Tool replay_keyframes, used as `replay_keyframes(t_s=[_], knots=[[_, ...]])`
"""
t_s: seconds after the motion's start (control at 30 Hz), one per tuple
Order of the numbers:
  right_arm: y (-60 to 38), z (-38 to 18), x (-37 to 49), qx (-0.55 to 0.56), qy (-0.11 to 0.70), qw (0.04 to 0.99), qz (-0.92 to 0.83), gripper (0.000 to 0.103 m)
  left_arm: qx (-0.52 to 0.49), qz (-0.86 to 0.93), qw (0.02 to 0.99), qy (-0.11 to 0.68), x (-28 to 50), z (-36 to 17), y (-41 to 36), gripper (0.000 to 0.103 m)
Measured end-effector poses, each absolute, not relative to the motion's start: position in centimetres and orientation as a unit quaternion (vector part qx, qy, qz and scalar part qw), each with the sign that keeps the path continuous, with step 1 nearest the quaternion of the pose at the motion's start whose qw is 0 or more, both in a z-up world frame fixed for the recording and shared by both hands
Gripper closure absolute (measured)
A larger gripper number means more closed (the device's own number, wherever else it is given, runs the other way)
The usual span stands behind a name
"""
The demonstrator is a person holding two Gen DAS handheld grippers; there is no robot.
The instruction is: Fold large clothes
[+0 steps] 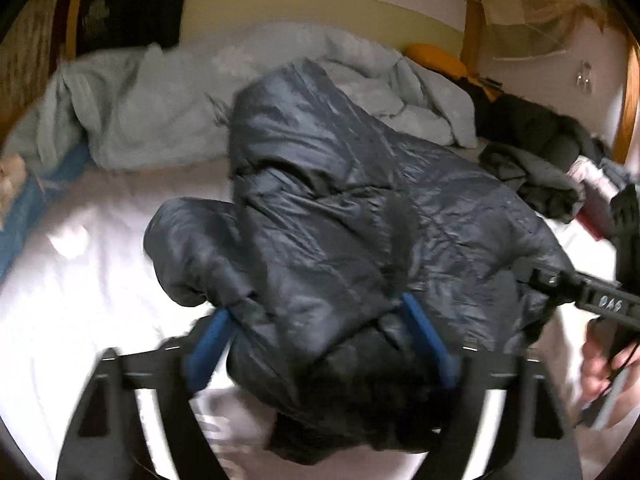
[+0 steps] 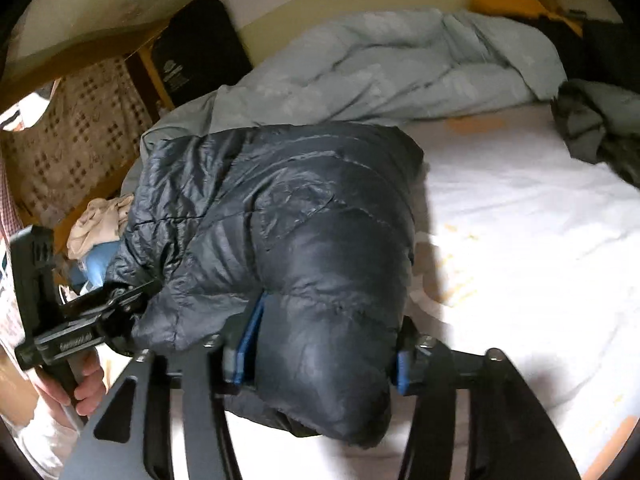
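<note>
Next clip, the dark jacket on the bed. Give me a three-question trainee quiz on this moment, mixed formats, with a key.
1. True or false: both grippers grip the jacket.
2. Multiple choice: What lies behind the jacket on the bed? A) a pale blue duvet B) a red suitcase C) a laptop
3. Fill in: the pads on the left gripper's jaws are ____ in colour.

Key: 1 true, the right gripper has jacket fabric bulging between its jaws too. 2 A, the duvet. 3 blue.
</note>
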State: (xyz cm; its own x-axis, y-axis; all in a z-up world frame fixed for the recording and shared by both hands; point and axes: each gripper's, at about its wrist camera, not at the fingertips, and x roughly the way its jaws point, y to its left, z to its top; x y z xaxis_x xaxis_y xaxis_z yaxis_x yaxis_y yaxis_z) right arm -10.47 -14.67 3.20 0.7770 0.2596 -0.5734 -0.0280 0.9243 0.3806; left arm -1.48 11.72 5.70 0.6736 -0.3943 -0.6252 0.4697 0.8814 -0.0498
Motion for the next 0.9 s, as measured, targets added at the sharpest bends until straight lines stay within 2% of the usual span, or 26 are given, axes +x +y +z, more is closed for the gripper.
replay_keyframes(t_s=[0.07,0.17,0.4,0.57,0.7,0.77,0.9], knots=[[-15.0,3.2,-10.5,0.168,0.33,0.927,0.066,0.04,0.055,-0.232,0.919,0.315,-1.5,6.3,12.1,0.004],[-14.6,3.6,-10.7,0.145,0.322,0.934,0.043,0.037,0.05,-0.214,0.929,0.297,-1.5,7.0,12.5,0.001],[-14.0,6.9,-12.6,0.059,0.26,0.964,-0.015,0.037,0.045,-0.203,0.946,0.249,-1.5,8.7,12.5,0.001],[-15.8,8.7,-14.8,0.054,0.214,0.974,-0.052,0.034,0.035,-0.198,0.944,0.26,-1.1,9.2,12.6,0.001],[-15.4,9.0,-15.9,0.015,0.224,0.974,-0.045,0.032,0.063,-0.202,0.946,0.245,-2.2,9.6,12.1,0.001],[-14.8,8.3,-16.3,0.0,0.235,0.972,-0.026,0.02,0.09,-0.205,0.947,0.232,-3.2,9.6,11.6,0.001],[-13.9,5.9,-16.9,-0.003,0.273,0.962,0.0,0.019,0.11,-0.212,0.944,0.227,-4.7,9.5,10.9,0.0]])
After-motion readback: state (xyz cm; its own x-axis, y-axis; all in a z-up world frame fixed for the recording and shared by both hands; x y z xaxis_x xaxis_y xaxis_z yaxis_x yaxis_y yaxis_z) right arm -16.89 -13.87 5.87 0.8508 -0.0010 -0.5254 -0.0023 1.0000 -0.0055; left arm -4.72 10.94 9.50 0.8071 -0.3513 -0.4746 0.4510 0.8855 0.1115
